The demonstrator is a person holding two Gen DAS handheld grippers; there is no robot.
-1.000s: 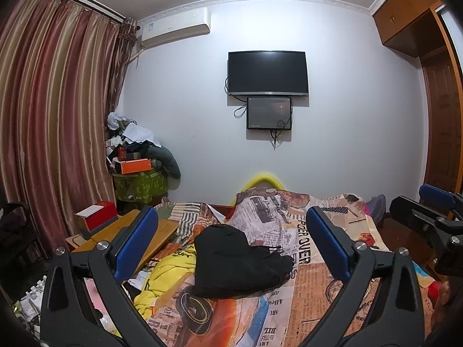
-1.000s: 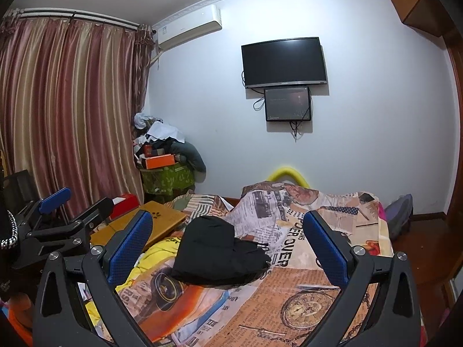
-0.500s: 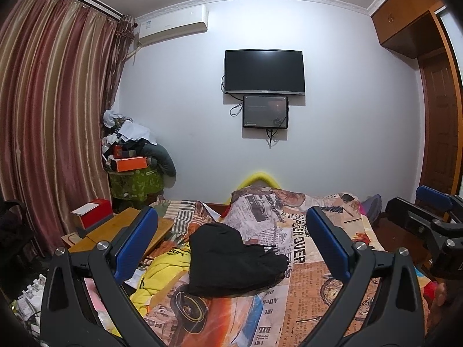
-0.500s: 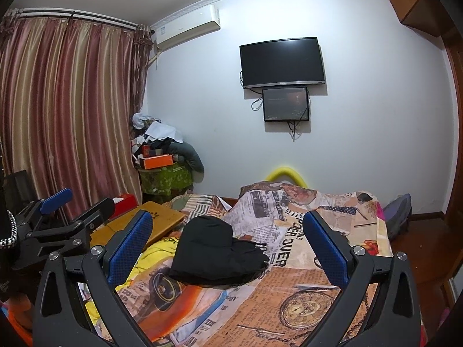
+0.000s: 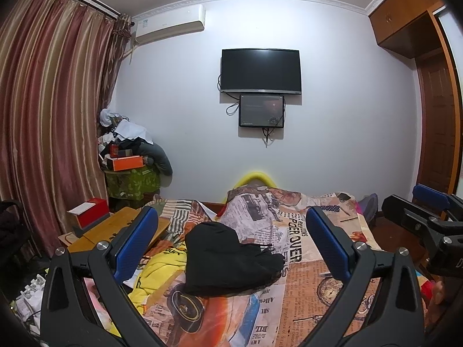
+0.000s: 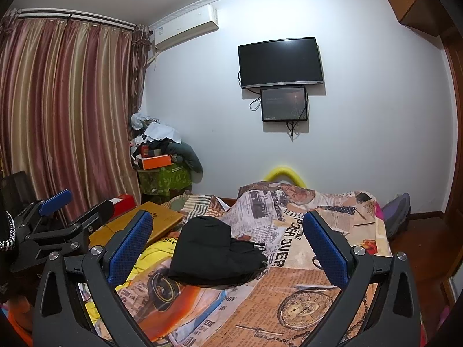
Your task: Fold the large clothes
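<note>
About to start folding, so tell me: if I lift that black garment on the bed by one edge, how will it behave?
The black garment lies slumped in soft folds, so it will likely droop and unfold. A thin cord trails from it and may dangle or snag. It probably slides easily on the printed bedspread.

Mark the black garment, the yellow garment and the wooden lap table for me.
black garment (image 5: 228,260): left wrist view, middle of the bundle.
yellow garment (image 5: 162,269): left wrist view, bunched upper fold.
wooden lap table (image 6: 162,219): right wrist view, bare top.
</note>
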